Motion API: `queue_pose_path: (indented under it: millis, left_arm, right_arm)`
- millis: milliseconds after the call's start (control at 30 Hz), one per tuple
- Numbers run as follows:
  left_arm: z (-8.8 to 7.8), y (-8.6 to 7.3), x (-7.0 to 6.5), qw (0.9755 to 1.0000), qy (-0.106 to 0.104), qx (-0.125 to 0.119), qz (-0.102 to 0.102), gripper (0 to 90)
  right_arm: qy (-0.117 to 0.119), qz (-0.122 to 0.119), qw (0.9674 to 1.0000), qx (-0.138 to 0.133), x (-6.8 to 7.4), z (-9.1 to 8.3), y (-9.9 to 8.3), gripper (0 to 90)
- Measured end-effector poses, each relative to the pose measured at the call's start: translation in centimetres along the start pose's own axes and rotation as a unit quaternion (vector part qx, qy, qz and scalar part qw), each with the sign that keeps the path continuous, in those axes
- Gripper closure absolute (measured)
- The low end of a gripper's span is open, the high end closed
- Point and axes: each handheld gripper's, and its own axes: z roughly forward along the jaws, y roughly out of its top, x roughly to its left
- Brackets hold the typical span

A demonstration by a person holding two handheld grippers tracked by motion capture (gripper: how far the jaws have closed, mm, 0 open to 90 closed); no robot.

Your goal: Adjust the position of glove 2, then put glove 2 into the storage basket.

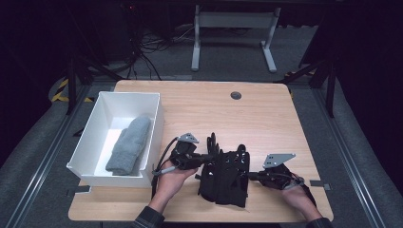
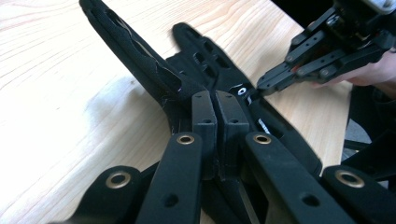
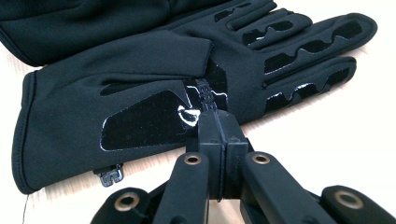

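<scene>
Your two hands come in at the near edge of the table (image 1: 266,102), and between them lie the black gloves (image 1: 225,175), flat on the wood, fingers pointing away from you. Your left gripper (image 1: 202,159) sits at the gloves' left side with its jaws drawn fully together; in the left gripper view they are pinched on the black fabric where a finger meets the palm, though it is hard to be sure how much cloth lies between the pads. Your right gripper (image 1: 252,175) comes in from the right, jaws likewise closed tight — in the right gripper view the tips nip the glove's palm by the shiny grip patch, close to the thumb. In the left gripper view you can see that right gripper (image 2: 261,86) touching the glove from the far side. Farther off, to the left, a white bin (image 1: 90,142) stands on the table's edge — a grey mitten (image 1: 129,145) lies inside it, well apart from the gloves.
</scene>
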Motion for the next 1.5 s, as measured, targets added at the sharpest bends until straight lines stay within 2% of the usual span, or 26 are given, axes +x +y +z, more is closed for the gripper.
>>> queue_pose_path:
  millis: [500,933,1400,1500]
  left_arm:
    - [1.1,0.7,-1.0,0.9998,-0.018,0.006,0.009,88.3]
    - [2.4,1.0,-1.7,0.9992,-0.028,0.023,0.019,88.4]
    - [4.1,0.8,-1.9,0.9985,-0.033,0.041,0.015,88.4]
    - [4.8,0.6,-2.0,0.9980,-0.032,0.052,0.015,88.4]
  right_arm:
    - [0.014,-0.016,0.9998,0.002,0.9,1.2,1.0,90.0]
    - [0.020,-0.027,0.9994,0.002,1.6,2.2,1.8,90.0]
    - [0.021,-0.037,0.9991,0.000,2.3,3.3,2.7,90.0]
    - [0.022,-0.039,0.9990,0.000,2.5,3.5,2.8,90.0]
